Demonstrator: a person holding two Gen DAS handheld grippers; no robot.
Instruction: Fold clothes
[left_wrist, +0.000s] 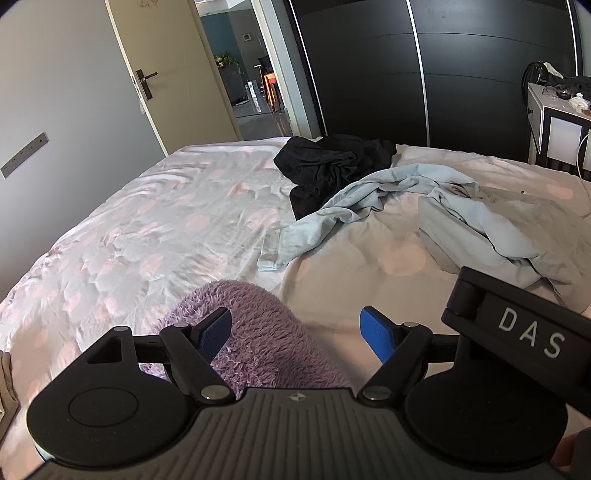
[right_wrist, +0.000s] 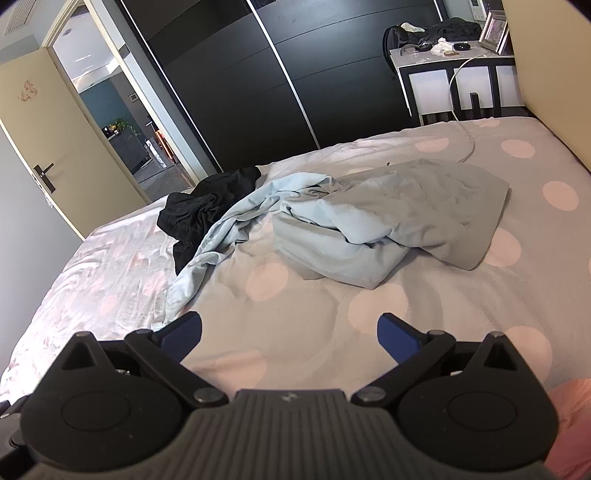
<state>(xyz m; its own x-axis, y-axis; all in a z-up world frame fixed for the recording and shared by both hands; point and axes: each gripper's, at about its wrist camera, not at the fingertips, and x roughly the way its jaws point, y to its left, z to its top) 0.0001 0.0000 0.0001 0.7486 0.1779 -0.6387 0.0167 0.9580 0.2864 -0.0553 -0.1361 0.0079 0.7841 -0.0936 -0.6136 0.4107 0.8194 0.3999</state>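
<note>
A crumpled light blue garment (left_wrist: 424, 206) (right_wrist: 365, 225) lies across the middle of the bed. Behind it, a bunched black garment (left_wrist: 332, 166) (right_wrist: 207, 210) sits toward the far edge. My left gripper (left_wrist: 295, 332) is open, hovering low over the near part of the bed, and a fuzzy purple item (left_wrist: 258, 339) lies under and between its blue fingertips (left_wrist: 216, 332), untouched by them. My right gripper (right_wrist: 290, 336) is open too, with nothing between its fingers, above bare quilt short of the blue garment. Part of the right gripper's black body (left_wrist: 524, 332) shows at the left view's right edge.
The bed's grey quilt with pink dots (right_wrist: 480, 295) spreads all around. A dark sliding wardrobe (right_wrist: 277, 74) stands beyond the bed, an open door (left_wrist: 177, 74) at the left. A cluttered white side table (right_wrist: 454, 70) stands at the far right. Something pink (right_wrist: 572, 424) lies at the near right.
</note>
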